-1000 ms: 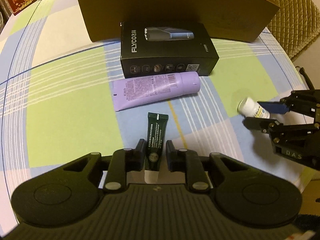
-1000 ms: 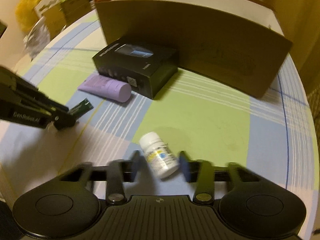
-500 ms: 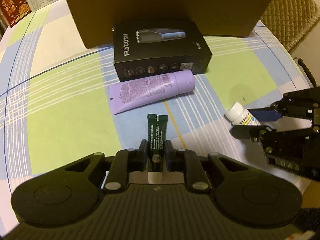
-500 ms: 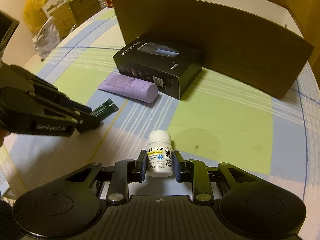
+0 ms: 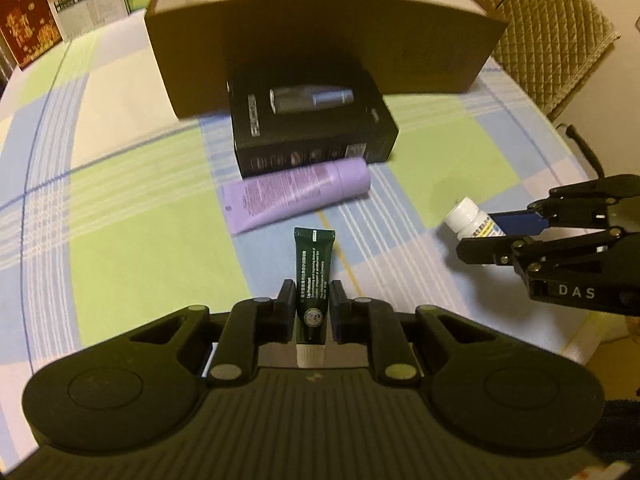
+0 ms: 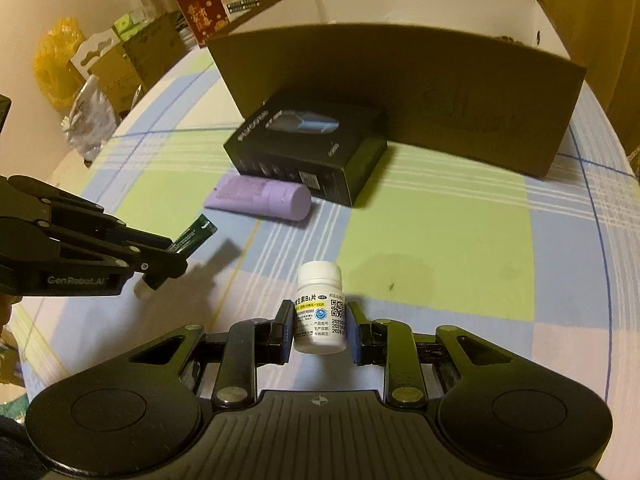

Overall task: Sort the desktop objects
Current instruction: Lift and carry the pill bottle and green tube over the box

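Checked tablecloth (image 5: 132,216) in green, blue and pale squares covers a round table under warm, dim light. Printed cartons (image 6: 208,4) and a yellow bag (image 6: 52,64) crowd the far left beyond the table's edge; a quilted chair back (image 5: 556,36) stands past the far right edge.

Open brown cardboard box (image 6: 400,92), white inside, sits toward the far edge. Its contents cannot be made out. Black shaver box (image 5: 312,128) lies flat just in front of it, touching or nearly touching the brown wall. Lilac tube (image 5: 296,196) lies on its side along the shaver box's near edge, cap end to the right.

Left gripper (image 5: 310,312): jaws nearly closed, clamped on a small dark green tube (image 5: 312,272). Tube's white cap points back toward the camera, crimped end forward. From the right wrist view it hangs clear of the cloth, its shadow below it.

Right gripper (image 6: 319,330): jaws closed on a white pill bottle (image 6: 319,308), pads pressing both sides of the label. Bottle upright between the fingers, cap end forward, above the cloth near the table's near edge.

Grippers sit well apart, left and right of the table's middle.
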{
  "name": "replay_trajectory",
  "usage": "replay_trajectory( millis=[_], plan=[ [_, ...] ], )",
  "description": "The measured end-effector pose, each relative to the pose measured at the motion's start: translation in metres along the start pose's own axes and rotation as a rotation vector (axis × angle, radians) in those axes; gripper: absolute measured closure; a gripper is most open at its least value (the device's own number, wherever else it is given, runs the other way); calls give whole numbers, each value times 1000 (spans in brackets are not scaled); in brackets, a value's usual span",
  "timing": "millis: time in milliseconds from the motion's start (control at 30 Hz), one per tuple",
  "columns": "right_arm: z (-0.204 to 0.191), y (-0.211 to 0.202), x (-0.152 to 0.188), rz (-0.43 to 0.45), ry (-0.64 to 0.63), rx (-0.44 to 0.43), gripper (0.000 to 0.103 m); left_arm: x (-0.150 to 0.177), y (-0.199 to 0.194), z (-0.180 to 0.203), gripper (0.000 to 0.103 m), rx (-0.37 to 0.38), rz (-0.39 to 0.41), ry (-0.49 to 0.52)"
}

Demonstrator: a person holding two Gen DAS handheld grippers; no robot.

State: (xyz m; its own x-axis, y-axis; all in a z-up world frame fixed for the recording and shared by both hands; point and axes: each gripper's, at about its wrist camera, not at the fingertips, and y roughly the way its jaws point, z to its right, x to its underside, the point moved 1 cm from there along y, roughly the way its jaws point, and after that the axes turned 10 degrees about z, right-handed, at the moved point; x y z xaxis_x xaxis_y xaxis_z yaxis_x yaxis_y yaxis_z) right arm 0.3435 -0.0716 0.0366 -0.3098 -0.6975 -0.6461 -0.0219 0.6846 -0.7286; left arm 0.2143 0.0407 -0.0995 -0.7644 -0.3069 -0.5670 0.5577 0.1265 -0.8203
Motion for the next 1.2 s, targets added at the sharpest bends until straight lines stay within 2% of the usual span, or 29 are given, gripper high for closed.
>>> replay_trajectory(
  millis=[500, 833, 1200],
  plan=[
    [-6, -16, -36, 65, 7, -26, 79, -42, -36, 7, 90, 54, 138, 8],
    [6, -28, -80, 155, 1, -31, 79, -87, -41, 11, 90, 80, 227, 33],
    [35, -29, -138, 248, -2, -5, 79, -152, -31, 8, 90, 89, 304, 53]
  ],
)
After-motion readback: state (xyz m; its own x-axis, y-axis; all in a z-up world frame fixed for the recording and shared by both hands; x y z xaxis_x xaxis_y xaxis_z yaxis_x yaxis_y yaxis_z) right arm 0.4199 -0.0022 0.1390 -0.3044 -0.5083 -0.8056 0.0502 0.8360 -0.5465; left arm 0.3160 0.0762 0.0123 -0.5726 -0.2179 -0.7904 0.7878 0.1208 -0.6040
